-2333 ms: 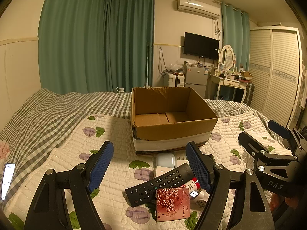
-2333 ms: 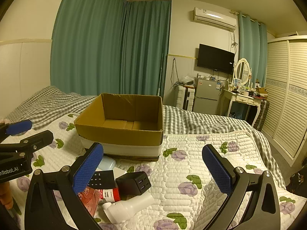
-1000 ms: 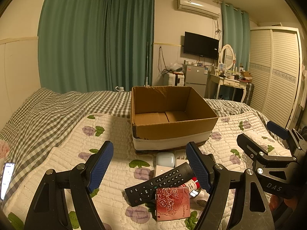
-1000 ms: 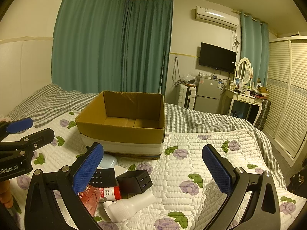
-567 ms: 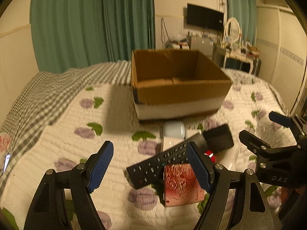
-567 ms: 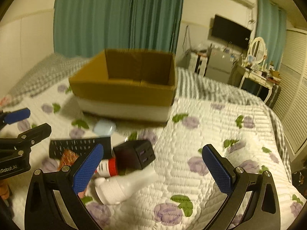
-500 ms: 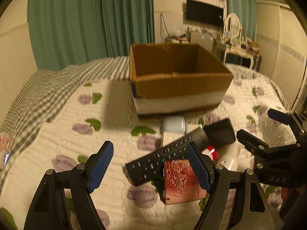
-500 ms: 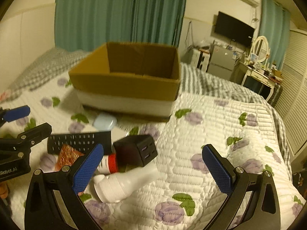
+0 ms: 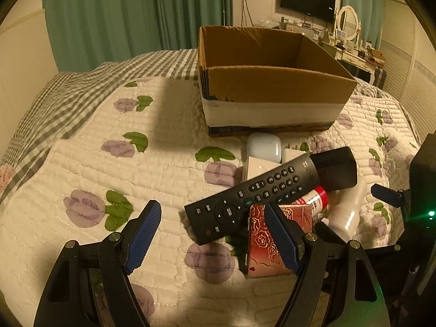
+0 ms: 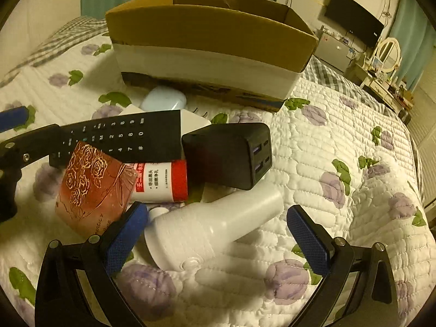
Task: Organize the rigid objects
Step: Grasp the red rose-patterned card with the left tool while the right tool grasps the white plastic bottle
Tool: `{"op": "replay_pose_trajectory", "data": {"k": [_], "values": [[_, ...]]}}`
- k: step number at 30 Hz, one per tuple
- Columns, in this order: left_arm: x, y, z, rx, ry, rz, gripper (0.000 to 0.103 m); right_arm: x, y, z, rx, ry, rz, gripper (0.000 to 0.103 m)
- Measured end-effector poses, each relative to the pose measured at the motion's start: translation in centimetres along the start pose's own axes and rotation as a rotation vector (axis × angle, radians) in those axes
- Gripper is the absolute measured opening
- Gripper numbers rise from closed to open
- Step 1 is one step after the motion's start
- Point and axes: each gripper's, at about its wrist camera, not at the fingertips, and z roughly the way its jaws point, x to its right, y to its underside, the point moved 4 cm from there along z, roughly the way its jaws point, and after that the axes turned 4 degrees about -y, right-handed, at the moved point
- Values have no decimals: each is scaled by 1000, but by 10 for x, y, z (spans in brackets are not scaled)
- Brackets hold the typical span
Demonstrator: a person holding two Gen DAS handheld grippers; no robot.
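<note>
A pile of small objects lies on the quilted bed in front of an open cardboard box (image 9: 272, 81) (image 10: 207, 27). The pile holds a black remote (image 9: 253, 193) (image 10: 120, 136), a red rose-patterned box (image 9: 269, 242) (image 10: 92, 188), a red-capped tube (image 10: 163, 181), a black charger cube (image 10: 231, 154), a white bottle (image 10: 212, 231) and a pale blue case (image 9: 263, 147) (image 10: 164, 100). My left gripper (image 9: 212, 234) is open just before the remote's near end. My right gripper (image 10: 218, 239) is open, its fingers on either side of the white bottle.
The bed has a white floral quilt (image 9: 109, 163) and a grey checked cover (image 9: 54, 100) at the left. Green curtains, a wall TV (image 9: 308, 0) and a dressing table (image 9: 354, 51) stand behind the box. The other gripper shows at each view's edge.
Both grippers have moved forward and down toward the pile. The objects now look much closer; the white bottle lies between my right fingers. Nothing has been picked up.
</note>
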Motion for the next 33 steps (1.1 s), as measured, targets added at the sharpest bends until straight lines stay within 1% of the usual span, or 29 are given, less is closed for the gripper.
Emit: {"op": "replay_pose_trajectory", "data": {"k": [2,5,7,9,10,11,12,15,17,21,23,25,26,27,29,31,33], "values": [[2,3,1,-10,6,6,81,5,2,-3,14,-24,28,85],[8,8,1,-22,15,18,81,13,5,-6,6,-51,60,79],[12,11,0,-23,18,29,81,13,5,-12,12,-66,66,72],[16,14,-1,-27,24,36,81,12,5,-20,30,-78,64,57],[18,16,-1,-33,29,40,81,11,6,-24,35,-86,62,52],[20,17,-1,-39,34,41,81,10,8,-28,33,-89,63,45],[22,18,-1,-45,42,44,81,12,10,-30,27,-96,69,44],[33,21,-1,-61,81,61,81,22,21,-37,5,-140,126,44],[43,24,2,-77,103,84,81,31,26,-40,4,-150,163,44],[56,31,19,-140,102,121,81,36,29,-39,-7,-150,186,54],[60,33,29,-174,101,127,81,36,29,-39,-8,-149,188,56],[61,32,39,-200,93,119,81,37,29,-38,-9,-141,196,61],[61,30,44,-202,90,113,81,39,29,-37,-12,-138,204,66],[61,29,46,-199,92,108,80,40,29,-36,-14,-140,213,68],[60,28,45,-183,109,99,77,43,29,-36,-12,-153,236,69],[57,28,38,-159,126,96,70,43,27,-38,-2,-156,248,69],[52,26,25,-128,119,91,70,42,24,-38,4,-154,252,69]]}}
